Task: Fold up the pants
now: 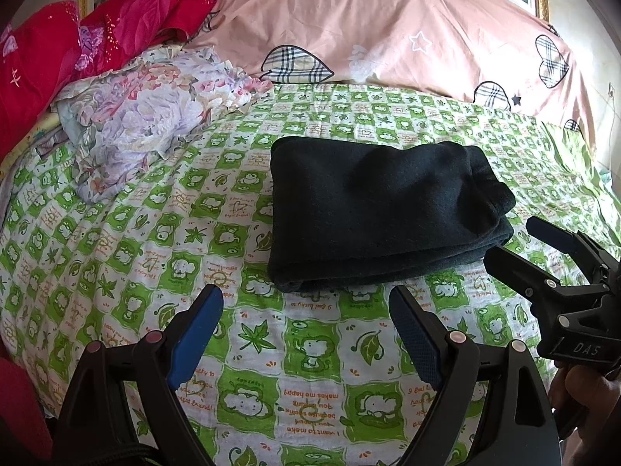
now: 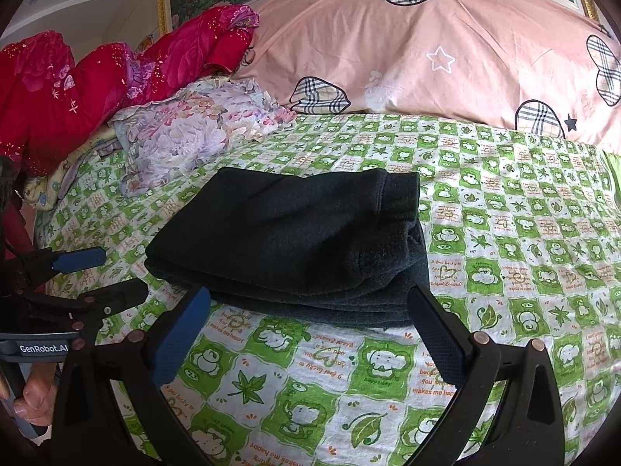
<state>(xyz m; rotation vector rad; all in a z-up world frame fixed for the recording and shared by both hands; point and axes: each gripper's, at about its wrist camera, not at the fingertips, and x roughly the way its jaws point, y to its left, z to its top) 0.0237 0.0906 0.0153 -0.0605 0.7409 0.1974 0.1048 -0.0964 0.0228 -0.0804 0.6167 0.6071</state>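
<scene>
Only the right view shows the pants' (image 2: 287, 244) cuff seam — both claws (image 1: 306, 334) (image 2: 306, 326) gape wide, empty.

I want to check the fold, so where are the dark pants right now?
In both wrist views the dark pants lie folded on the green checked bedsheet, just ahead of the open left gripper and right gripper, neither touching them.
</scene>
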